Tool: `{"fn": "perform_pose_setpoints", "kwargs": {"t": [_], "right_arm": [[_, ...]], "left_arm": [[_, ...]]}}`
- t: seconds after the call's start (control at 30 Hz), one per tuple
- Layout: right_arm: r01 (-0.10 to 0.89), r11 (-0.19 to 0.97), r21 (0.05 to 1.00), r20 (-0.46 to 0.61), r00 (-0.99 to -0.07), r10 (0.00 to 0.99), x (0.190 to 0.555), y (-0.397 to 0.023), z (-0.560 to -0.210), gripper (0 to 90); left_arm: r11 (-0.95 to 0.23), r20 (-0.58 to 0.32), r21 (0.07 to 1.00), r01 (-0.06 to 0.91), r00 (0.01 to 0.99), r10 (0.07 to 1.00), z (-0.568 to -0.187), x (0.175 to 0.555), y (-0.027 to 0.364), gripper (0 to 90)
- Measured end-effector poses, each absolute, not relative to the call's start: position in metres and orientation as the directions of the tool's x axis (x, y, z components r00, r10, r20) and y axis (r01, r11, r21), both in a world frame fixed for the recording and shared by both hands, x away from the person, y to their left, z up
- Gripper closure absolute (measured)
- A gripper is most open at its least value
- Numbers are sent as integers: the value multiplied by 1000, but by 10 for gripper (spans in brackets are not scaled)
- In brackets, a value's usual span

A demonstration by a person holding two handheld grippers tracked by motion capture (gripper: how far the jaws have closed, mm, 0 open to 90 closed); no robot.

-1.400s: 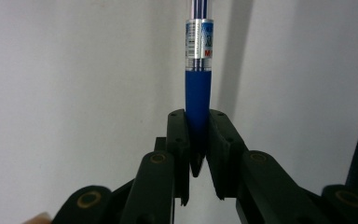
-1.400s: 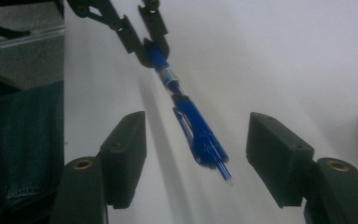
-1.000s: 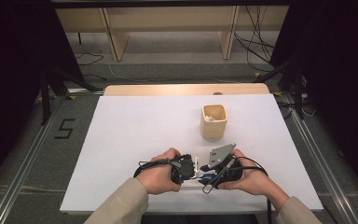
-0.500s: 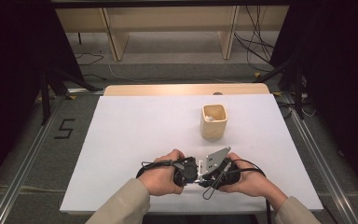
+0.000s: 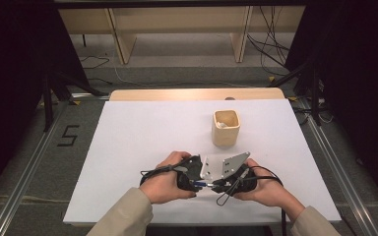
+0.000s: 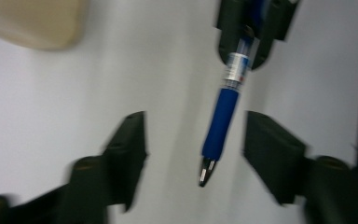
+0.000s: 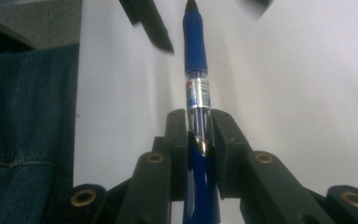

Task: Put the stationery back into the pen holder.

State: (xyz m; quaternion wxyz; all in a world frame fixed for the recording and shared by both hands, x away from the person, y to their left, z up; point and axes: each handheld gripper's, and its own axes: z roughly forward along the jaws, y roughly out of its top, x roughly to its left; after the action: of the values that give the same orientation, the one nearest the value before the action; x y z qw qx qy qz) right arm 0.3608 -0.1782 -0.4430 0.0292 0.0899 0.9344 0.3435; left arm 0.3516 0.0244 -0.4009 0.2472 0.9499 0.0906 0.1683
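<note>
We have the pen (image 7: pixel 196 93) clamped in the right gripper (image 7: pixel 199 135), tip aimed between the left gripper's (image 6: pixel 193 144) spread jaws, which have just been opening; cup (image 5: pixel 225 127) lies beyond.

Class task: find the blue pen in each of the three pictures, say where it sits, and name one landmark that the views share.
High view: the blue pen lies low at centre, between the two hands.
Left gripper view: right of centre, tip down, between open jaws, its far end in the right gripper.
Right gripper view: centre, running up from the clamped jaws.
Shared landmark: the white table sheet.
</note>
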Motion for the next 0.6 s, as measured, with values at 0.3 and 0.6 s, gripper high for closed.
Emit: {"fn": "perform_pose_setpoints", "kwargs": {"t": [0.3, 0.6], "right_arm": [[228, 462, 857, 0, -896, 443, 379, -213, -418, 779], [202, 66, 977, 112, -754, 647, 422, -244, -382, 778]], "left_arm": [[-599, 191, 769, 223, 814, 549, -402, 357, 85, 164], [-568, 115, 766, 301, 805, 582, -434, 350, 107, 162]]}}
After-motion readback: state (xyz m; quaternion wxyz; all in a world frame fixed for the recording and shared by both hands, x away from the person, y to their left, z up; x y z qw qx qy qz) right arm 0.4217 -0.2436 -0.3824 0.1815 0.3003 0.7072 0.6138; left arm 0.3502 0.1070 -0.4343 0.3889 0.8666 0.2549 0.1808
